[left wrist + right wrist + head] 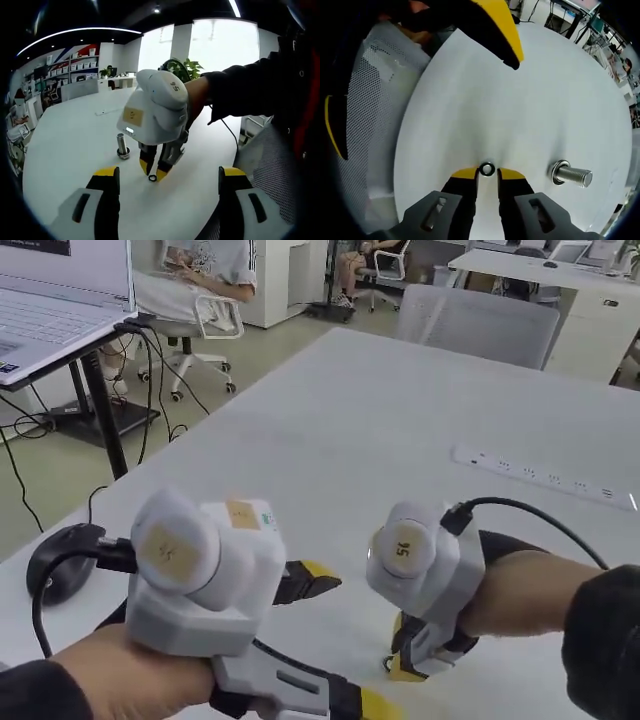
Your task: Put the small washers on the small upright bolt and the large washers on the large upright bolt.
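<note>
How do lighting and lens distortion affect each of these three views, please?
Head view: soft, even light, white tabletop nearly washed out, foreground slightly blurred. Left gripper view: bright window blown out; fisheye bends the ceiling strip light. Right gripper view: tabletop edge bowed, small silver metal washer sharp.

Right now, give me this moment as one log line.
right gripper: jaws bracketing washer on table, grip unclear | left gripper: open, empty | upright bolt: nearby, untouched
</note>
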`<state>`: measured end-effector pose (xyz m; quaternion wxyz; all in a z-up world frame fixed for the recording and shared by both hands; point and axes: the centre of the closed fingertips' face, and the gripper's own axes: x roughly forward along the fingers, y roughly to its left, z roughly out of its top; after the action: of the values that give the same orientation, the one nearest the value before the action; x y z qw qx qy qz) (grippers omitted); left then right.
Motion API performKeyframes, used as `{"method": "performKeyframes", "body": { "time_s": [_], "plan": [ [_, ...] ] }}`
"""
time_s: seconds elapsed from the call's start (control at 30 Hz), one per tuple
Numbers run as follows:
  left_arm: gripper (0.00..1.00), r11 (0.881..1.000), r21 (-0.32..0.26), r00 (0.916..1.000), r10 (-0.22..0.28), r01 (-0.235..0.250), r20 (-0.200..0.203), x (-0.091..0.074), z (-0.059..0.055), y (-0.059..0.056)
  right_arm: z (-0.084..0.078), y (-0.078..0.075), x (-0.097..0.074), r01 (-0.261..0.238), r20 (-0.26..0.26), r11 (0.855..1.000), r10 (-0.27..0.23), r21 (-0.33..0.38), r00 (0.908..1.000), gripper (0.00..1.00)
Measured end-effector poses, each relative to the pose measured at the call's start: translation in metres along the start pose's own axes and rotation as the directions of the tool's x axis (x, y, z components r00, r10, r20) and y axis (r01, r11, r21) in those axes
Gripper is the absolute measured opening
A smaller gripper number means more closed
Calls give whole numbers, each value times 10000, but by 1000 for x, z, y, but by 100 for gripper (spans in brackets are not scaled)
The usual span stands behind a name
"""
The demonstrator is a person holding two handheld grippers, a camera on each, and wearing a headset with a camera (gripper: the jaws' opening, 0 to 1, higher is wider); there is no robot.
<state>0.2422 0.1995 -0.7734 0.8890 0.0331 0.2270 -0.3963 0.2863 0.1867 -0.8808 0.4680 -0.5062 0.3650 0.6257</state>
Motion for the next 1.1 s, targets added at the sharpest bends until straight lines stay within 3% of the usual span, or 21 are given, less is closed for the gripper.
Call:
{"method": "performKeyframes", "body": {
  "time_s": [0.33, 1.1],
  "plan": [
    [81, 10000, 2, 10000, -29, 29, 12, 0, 0, -1, 0, 1, 0, 92, 33, 9997, -91, -225, 10000, 15],
    [80, 10000, 11, 10000, -63, 63, -13, 1, 1, -1, -9, 0, -3, -10, 10, 9999, 10, 165, 10000, 14]
  ]
}}
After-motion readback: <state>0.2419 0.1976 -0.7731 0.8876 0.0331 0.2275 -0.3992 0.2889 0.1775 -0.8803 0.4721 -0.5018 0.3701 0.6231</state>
